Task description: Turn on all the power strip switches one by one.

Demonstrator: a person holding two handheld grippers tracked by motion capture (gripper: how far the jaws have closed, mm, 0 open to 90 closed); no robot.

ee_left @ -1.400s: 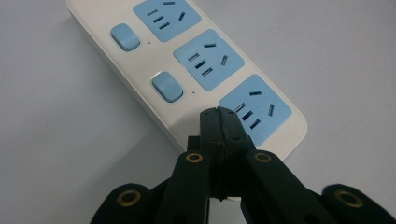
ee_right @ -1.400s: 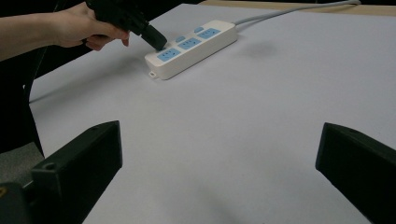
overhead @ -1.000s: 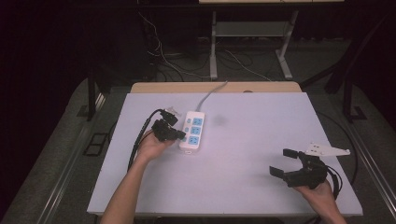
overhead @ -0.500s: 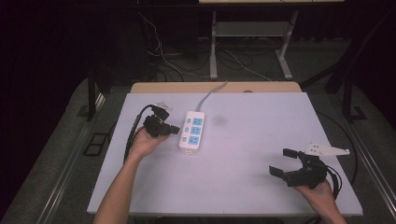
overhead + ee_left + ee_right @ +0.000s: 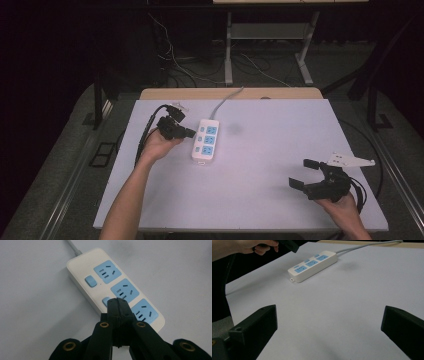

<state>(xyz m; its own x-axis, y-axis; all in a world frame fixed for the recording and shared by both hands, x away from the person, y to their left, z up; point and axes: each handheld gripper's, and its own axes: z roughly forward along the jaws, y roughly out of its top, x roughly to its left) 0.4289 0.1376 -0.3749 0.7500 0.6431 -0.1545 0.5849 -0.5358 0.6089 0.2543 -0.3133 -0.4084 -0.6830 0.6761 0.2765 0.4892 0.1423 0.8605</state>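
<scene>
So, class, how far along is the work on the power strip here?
Done: nothing certain. The power strip lies flat, all three sockets empty; whether any switch is pressed is unclear. In hand: the left gripper, jaws shut, points at the middle switch. Left: probably pressing switches. The right gripper rests open, far off.
</scene>
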